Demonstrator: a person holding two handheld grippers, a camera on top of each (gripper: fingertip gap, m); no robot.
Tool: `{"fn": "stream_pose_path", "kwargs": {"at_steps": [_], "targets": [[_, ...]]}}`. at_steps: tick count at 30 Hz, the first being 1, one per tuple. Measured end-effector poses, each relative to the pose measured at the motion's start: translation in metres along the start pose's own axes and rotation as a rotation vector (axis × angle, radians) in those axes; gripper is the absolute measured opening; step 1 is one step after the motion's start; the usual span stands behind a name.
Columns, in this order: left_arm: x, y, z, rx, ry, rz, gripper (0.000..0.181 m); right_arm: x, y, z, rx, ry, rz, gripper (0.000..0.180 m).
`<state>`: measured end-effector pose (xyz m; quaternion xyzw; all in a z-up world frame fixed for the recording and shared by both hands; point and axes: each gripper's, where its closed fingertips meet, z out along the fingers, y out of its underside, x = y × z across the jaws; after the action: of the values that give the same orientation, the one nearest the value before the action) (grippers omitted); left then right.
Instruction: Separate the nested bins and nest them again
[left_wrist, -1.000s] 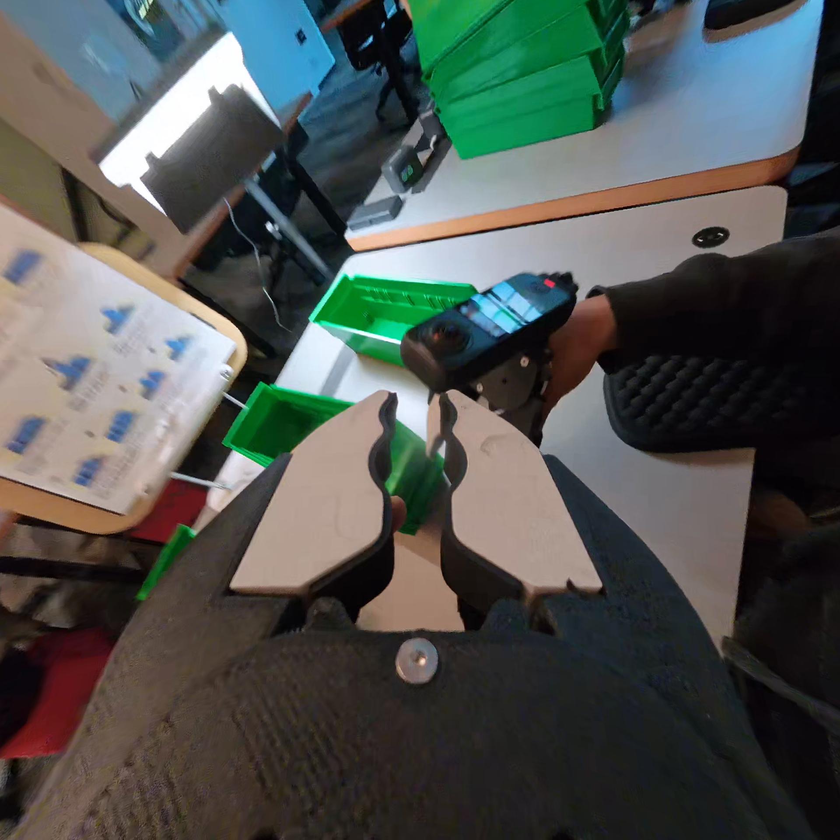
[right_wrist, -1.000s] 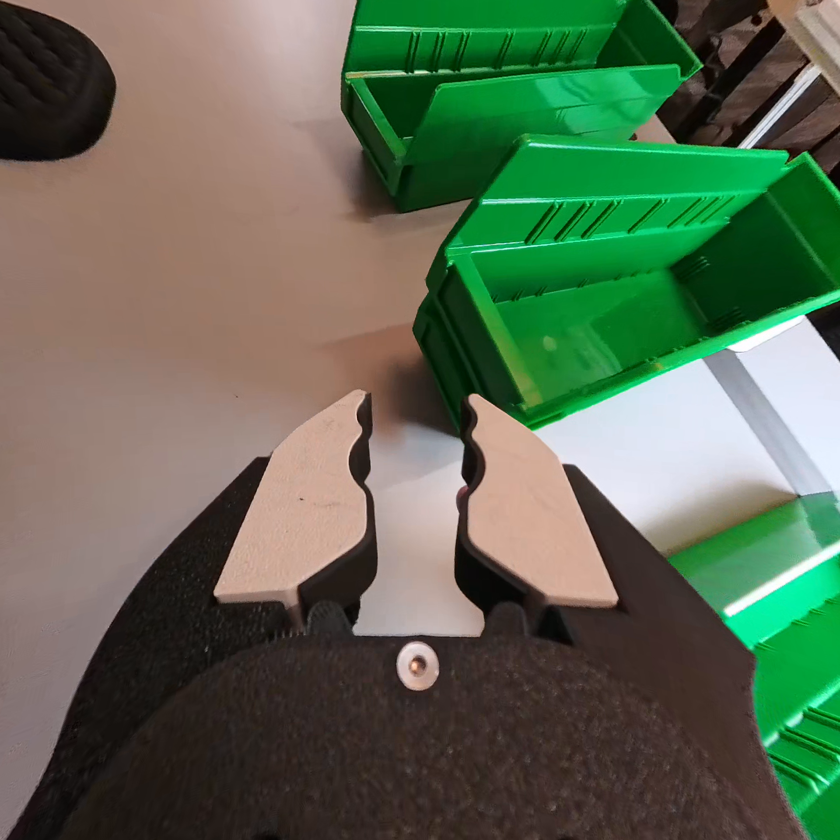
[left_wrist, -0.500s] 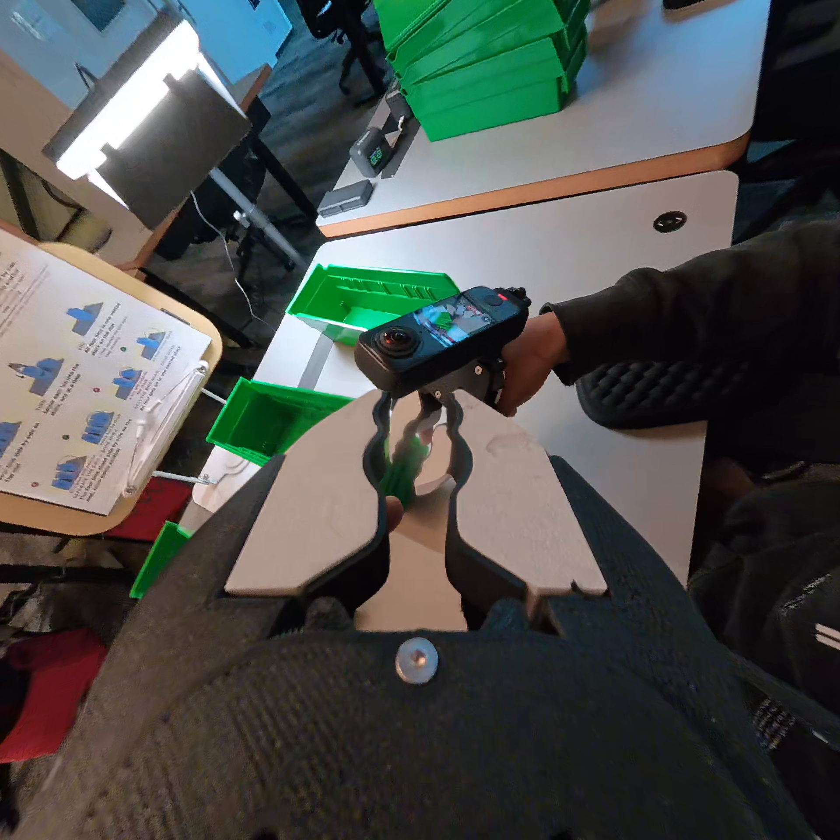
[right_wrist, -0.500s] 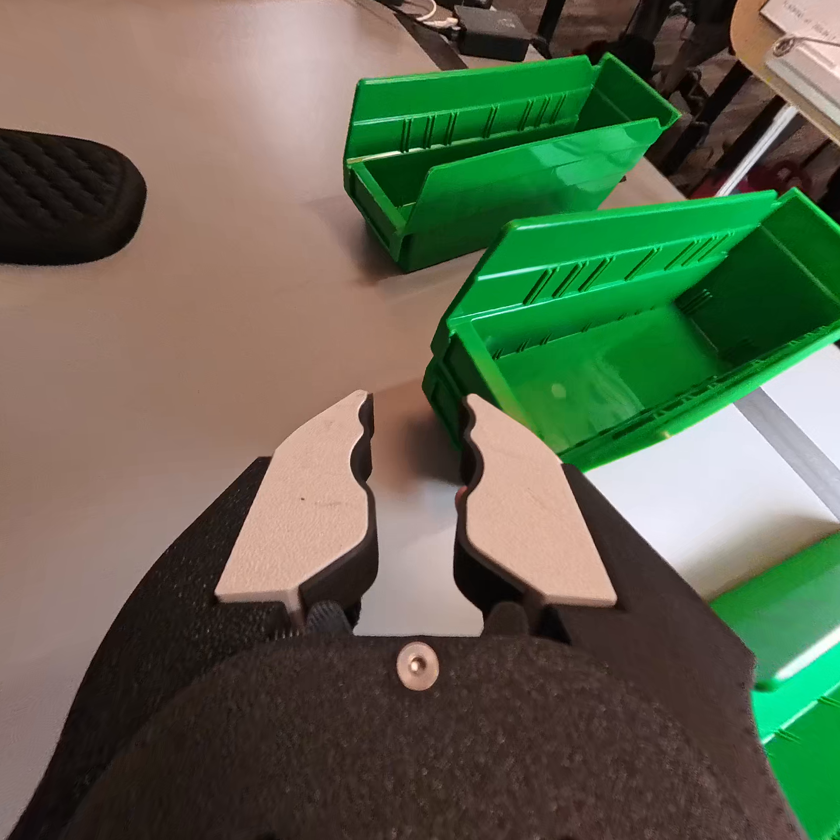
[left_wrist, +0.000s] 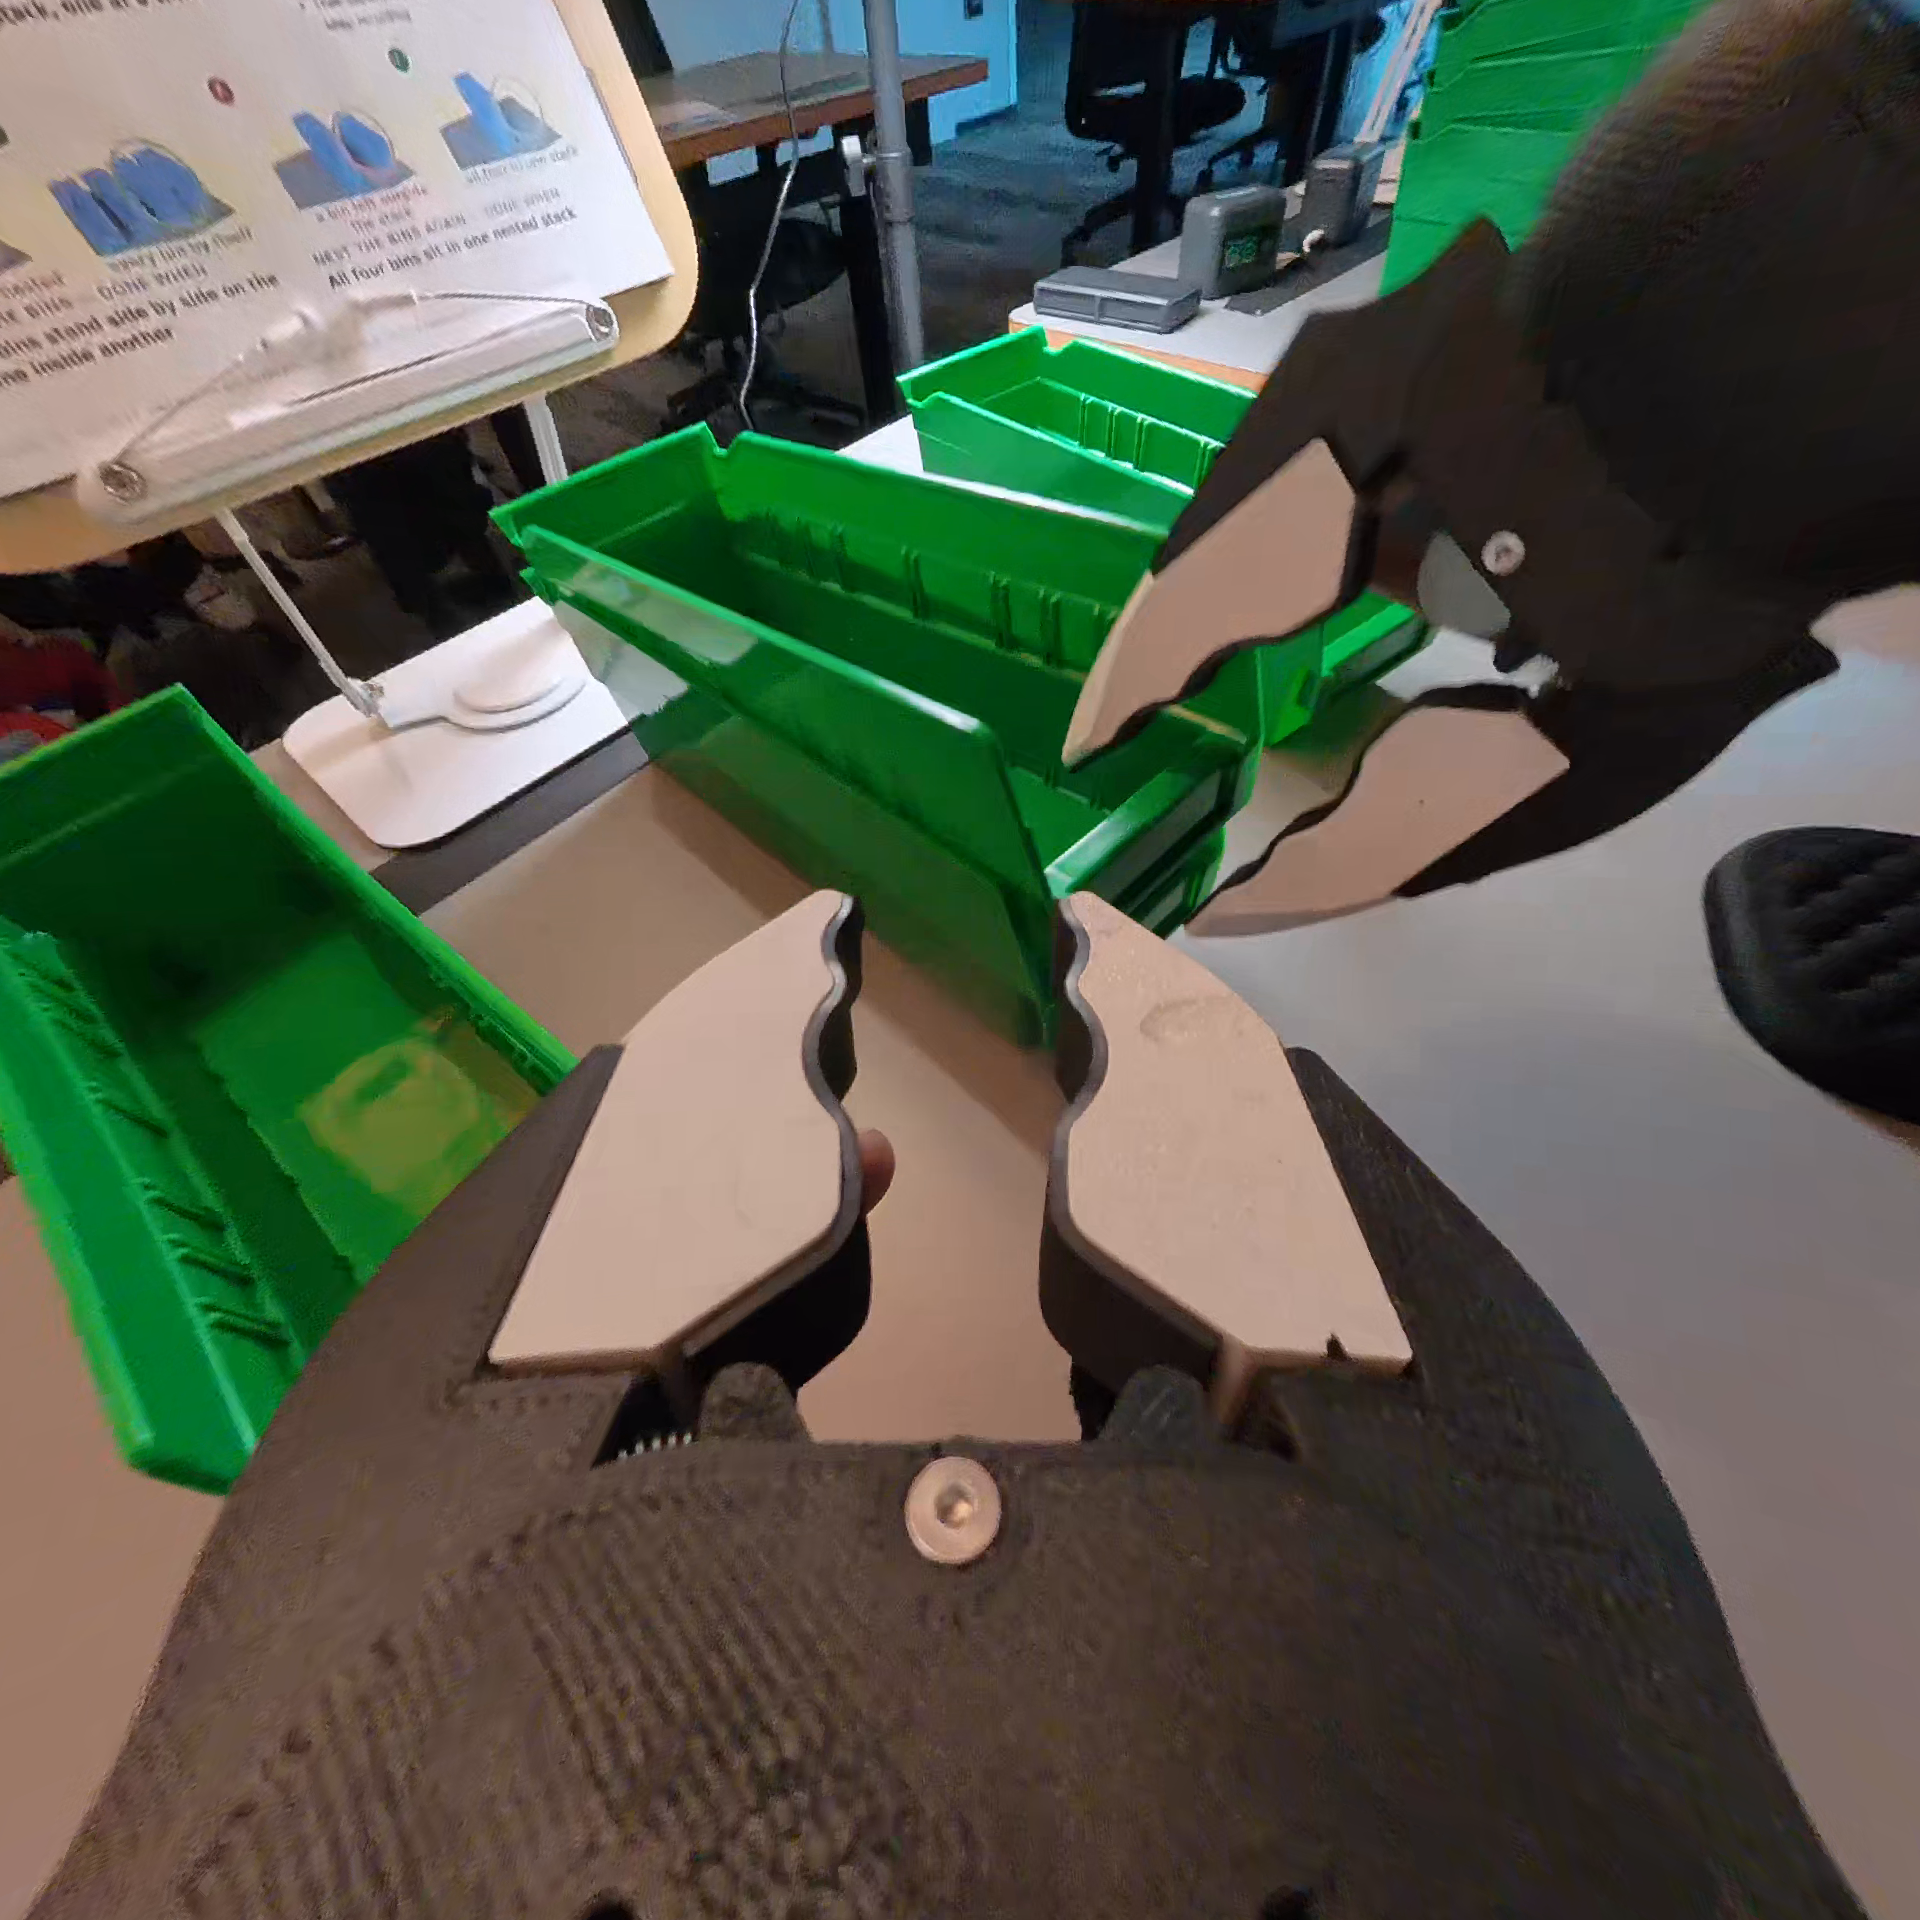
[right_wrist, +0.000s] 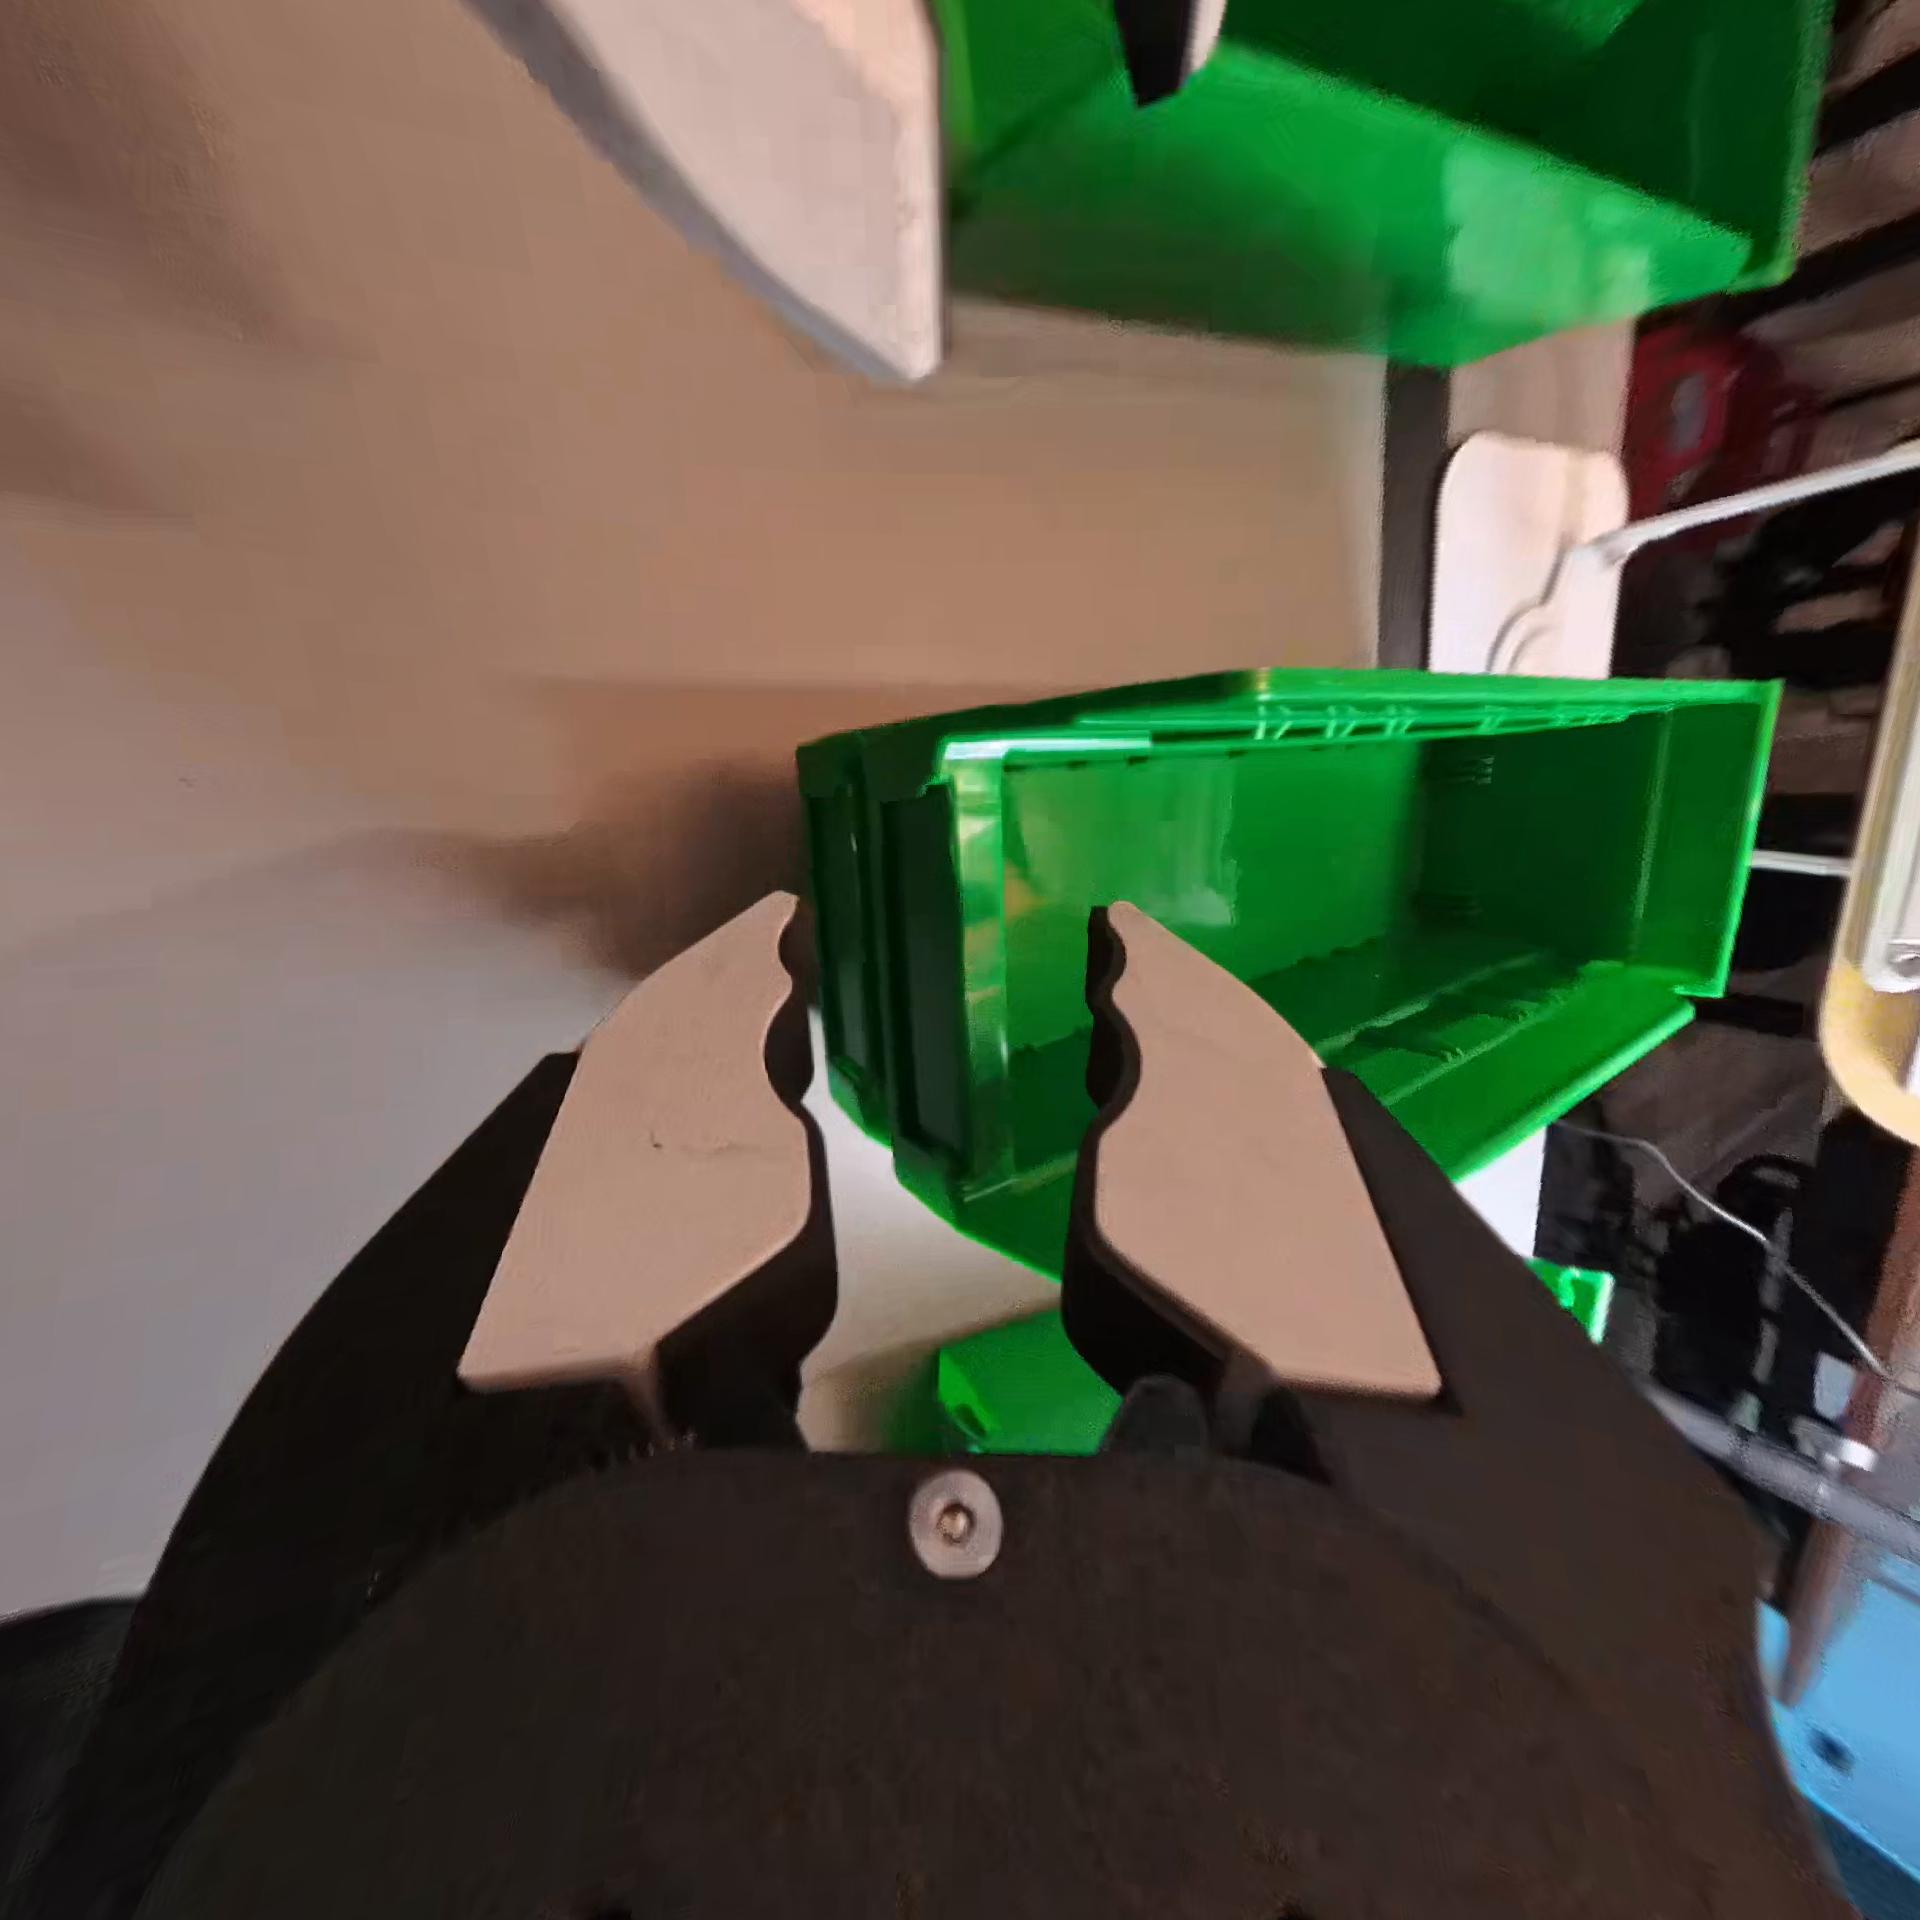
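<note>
A nested pair of green bins (left_wrist: 831, 748) lies on the table, the inner one raised at its near end. It also shows in the right wrist view (right_wrist: 1299, 883). My right gripper (right_wrist: 945, 925) is open and turned on its side, its fingers on either side of the pair's near end wall; it also shows in the left wrist view (left_wrist: 1153, 821). My left gripper (left_wrist: 961, 935) is open and empty, just short of the pair's near corner. A single green bin (left_wrist: 208, 1039) lies to the left, another (left_wrist: 1039, 426) behind.
An instruction sheet on a clip stand with a white base (left_wrist: 468, 727) stands behind the bins. A black padded rest (left_wrist: 1829, 956) lies at the right. A stack of green bins (left_wrist: 1507, 125) and small devices sit on the far table. The left gripper's tips are roughly 9 cm from the right gripper's. The black padded rest (left_wrist: 1829, 956) lies some 25 cm from my right tips, 30 cm from my left tips.
Both grippers have come down to the nested pair. The right gripper has rolled sideways, opened wider and moved its fingers around the end wall. The left view has swung towards the bins.
</note>
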<state>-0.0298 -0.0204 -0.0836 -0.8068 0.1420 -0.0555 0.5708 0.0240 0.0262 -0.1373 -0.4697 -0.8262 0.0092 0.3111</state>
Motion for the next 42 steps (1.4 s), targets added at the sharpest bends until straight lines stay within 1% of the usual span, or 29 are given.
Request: {"fn": "stream_pose_path", "kwargs": {"at_steps": [3,6,7,11,16,18,21,23,25,29,31,33,36,42], "targets": [[0.002,0.02,0.014,0.03,0.014,0.006,0.039,-0.001,0.014,0.019,-0.16,-0.039,-0.057,0.046],[0.007,0.037,0.027,0.022,0.026,0.067,0.045,-0.002,0.022,0.033,-0.233,0.0,-0.112,0.031],[0.008,0.043,0.032,0.01,0.032,0.081,0.047,-0.001,0.021,0.034,-0.231,0.018,-0.116,0.028],[0.01,0.062,0.053,-0.043,0.046,0.107,0.051,-0.001,0.015,0.027,-0.197,0.031,-0.133,0.028],[0.01,0.069,0.075,-0.059,0.014,0.136,0.051,0.006,0.008,0.015,-0.175,0.067,-0.17,0.029],[0.009,0.072,0.079,-0.064,-0.007,0.138,0.047,0.013,0.001,0.008,-0.158,0.093,-0.172,0.029],[0.007,0.073,0.08,-0.054,-0.037,0.131,0.034,0.022,-0.01,-0.003,-0.127,0.099,-0.145,0.029],[0.005,0.074,0.08,-0.044,-0.055,0.132,0.027,0.037,-0.016,-0.015,-0.104,0.154,-0.145,0.029],[0.005,0.074,0.08,-0.039,-0.065,0.126,0.026,0.056,-0.02,-0.032,-0.096,0.22,-0.154,0.029],[0.005,0.074,0.077,-0.025,-0.068,0.093,0.026,0.086,-0.022,-0.078,-0.063,0.287,-0.087,0.029],[0.004,0.069,0.072,0.001,-0.061,0.072,0.028,0.092,-0.008,-0.096,-0.09,0.308,-0.081,0.029],[0.002,0.064,0.066,0.026,-0.056,0.057,0.031,0.092,0.009,-0.103,-0.099,0.312,-0.056,0.029],[0.001,0.055,0.058,0.076,-0.051,0.063,0.034,0.075,0.043,-0.086,-0.137,0.279,-0.07,0.029],[0.0,0.054,0.05,0.084,-0.049,0.093,0.037,0.039,0.096,-0.017,-0.189,0.254,-0.057,0.029]]}}
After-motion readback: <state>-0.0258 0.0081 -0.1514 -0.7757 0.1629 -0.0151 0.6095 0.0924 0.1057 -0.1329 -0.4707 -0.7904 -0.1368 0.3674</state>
